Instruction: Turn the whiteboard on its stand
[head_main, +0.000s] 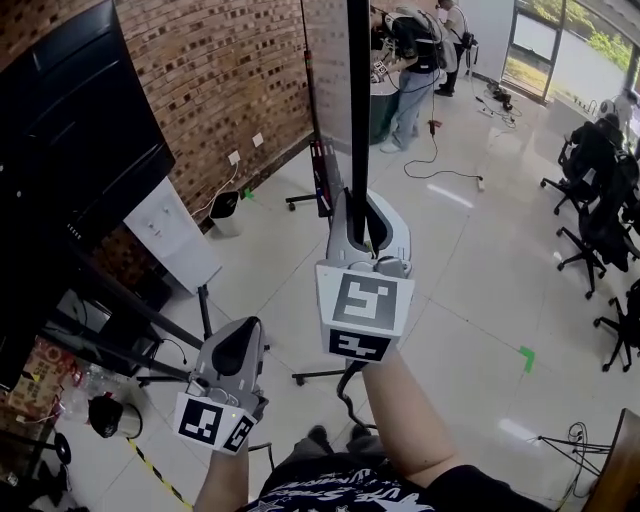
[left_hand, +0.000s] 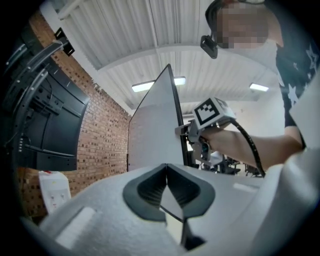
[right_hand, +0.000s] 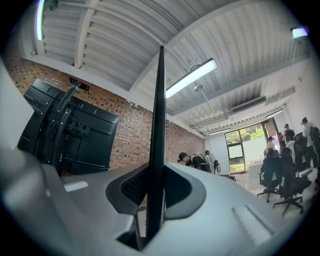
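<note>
The whiteboard (head_main: 358, 100) stands edge-on in front of me, its black frame running straight up the head view. My right gripper (head_main: 362, 215) is shut on that black edge (right_hand: 159, 125), with a pad pressed on each side. From the left gripper view I see the board's pale face (left_hand: 152, 130) and the right gripper (left_hand: 192, 135) clamped on its rim. My left gripper (head_main: 240, 335) hangs lower left, away from the board. Its jaws (left_hand: 166, 172) are shut on nothing. A leg of the stand (head_main: 315, 377) shows on the floor below.
A large black screen (head_main: 70, 150) on its own stand fills the left, by the brick wall. A white cabinet (head_main: 170, 235) stands beside it. Office chairs (head_main: 600, 230) line the right side. People (head_main: 415, 50) work at the far end. A cable (head_main: 440, 170) lies on the floor.
</note>
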